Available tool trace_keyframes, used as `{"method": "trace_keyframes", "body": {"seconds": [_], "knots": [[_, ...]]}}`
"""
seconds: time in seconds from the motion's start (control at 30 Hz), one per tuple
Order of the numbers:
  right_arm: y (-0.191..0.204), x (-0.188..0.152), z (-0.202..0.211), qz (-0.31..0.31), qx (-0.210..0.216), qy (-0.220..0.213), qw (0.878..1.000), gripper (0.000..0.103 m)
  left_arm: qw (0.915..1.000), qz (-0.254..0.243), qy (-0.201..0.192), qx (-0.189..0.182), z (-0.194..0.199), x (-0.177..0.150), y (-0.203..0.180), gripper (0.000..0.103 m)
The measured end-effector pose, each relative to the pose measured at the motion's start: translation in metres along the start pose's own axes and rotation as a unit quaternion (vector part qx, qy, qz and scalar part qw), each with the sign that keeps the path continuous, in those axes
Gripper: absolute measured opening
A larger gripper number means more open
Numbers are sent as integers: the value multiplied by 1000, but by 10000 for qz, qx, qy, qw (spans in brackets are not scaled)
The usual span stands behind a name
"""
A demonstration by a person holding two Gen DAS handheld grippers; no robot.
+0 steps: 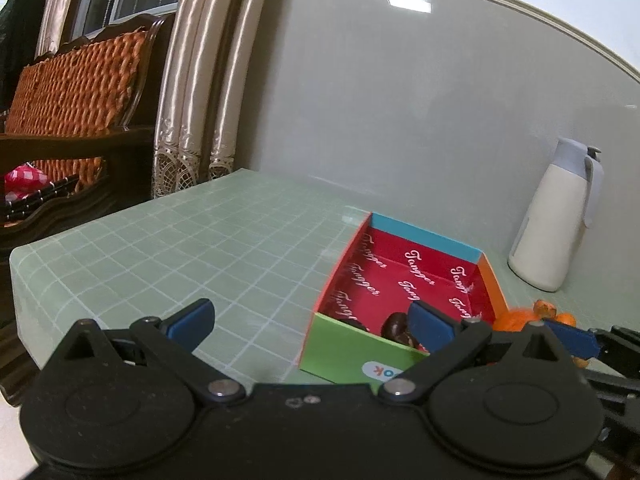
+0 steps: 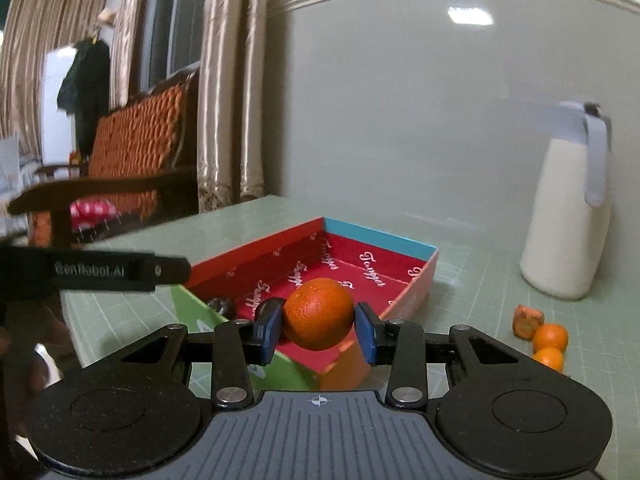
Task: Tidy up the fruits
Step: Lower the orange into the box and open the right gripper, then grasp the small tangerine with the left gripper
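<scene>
A colourful box (image 2: 404, 246) with a red printed inside stands on the green grid table; it also shows in the left wrist view (image 1: 424, 236). My right gripper (image 2: 319, 330) is shut on an orange (image 2: 319, 314) and holds it above the box's near corner. Two dark fruits (image 2: 222, 305) lie in the box's near end; one shows in the left wrist view (image 1: 396, 324). My left gripper (image 1: 312, 320) is open and empty, at the box's near left corner. Two small oranges (image 2: 551, 338) and a carrot piece (image 2: 527, 320) lie on the table right of the box.
A white thermos jug (image 2: 568, 216) stands at the back right near the grey wall; it also shows in the left wrist view (image 1: 554, 220). A wooden bench with an orange cushion (image 2: 132, 152) and curtains (image 1: 192, 80) are left of the table.
</scene>
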State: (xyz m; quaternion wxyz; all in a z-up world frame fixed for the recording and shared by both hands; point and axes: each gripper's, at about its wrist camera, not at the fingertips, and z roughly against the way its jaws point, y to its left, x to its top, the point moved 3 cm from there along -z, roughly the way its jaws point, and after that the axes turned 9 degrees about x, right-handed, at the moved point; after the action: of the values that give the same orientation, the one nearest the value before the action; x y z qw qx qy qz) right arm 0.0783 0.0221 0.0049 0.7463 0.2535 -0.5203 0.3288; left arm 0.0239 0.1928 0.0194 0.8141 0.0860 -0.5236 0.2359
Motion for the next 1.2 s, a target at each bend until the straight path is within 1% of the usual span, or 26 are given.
{"method": "trace_keyframes", "body": {"seconds": [0.03, 0.1, 0.13, 0.17, 0.2, 0.3, 0.4, 0.57, 0.63, 0.73, 0.83, 0.97, 1.2], "knots": [[2, 0, 2, 43, -26, -74, 10000, 44, 10000, 29, 8, -7, 0, 0, 1, 97], [-1, 0, 6, 42, -87, -184, 9998, 57, 9999, 100, 22, -37, -1, 1, 2, 97], [-5, -1, 8, 44, -163, -208, 9996, 61, 9999, 121, 24, -49, -1, 1, 0, 97], [-9, -1, 10, 24, -233, -210, 9995, 68, 9999, 125, 20, -73, -1, 1, -1, 97], [-14, -2, 11, -16, -281, -215, 9994, 69, 9999, 127, 9, -97, 0, 1, -3, 97], [-30, -1, 24, -191, -489, -363, 9980, 69, 9998, 67, -31, -178, 2, 1, -10, 97], [-47, -2, 38, -270, -761, -408, 9959, 69, 9996, -43, -64, -288, 4, -2, -22, 97], [-77, -12, 59, -382, -1221, -283, 9914, 69, 9979, -369, -220, -488, 13, -7, -45, 97], [-87, -17, 66, -443, -1359, -218, 9895, 69, 9968, -471, -270, -594, 16, -9, -57, 97], [-97, -25, 79, -562, -1483, -174, 9872, 69, 9953, -507, -236, -793, 19, -14, -75, 97], [-106, -28, 94, -627, -1598, -265, 9848, 69, 9922, -744, -278, -963, 23, -21, -100, 97], [-120, -39, 104, -729, -1781, -164, 9812, 69, 9866, -1074, -374, -1169, 31, -30, -129, 97], [-143, -46, 124, -903, -2028, -144, 9749, 69, 9770, -1400, -466, -1537, 38, -45, -178, 94]]}}
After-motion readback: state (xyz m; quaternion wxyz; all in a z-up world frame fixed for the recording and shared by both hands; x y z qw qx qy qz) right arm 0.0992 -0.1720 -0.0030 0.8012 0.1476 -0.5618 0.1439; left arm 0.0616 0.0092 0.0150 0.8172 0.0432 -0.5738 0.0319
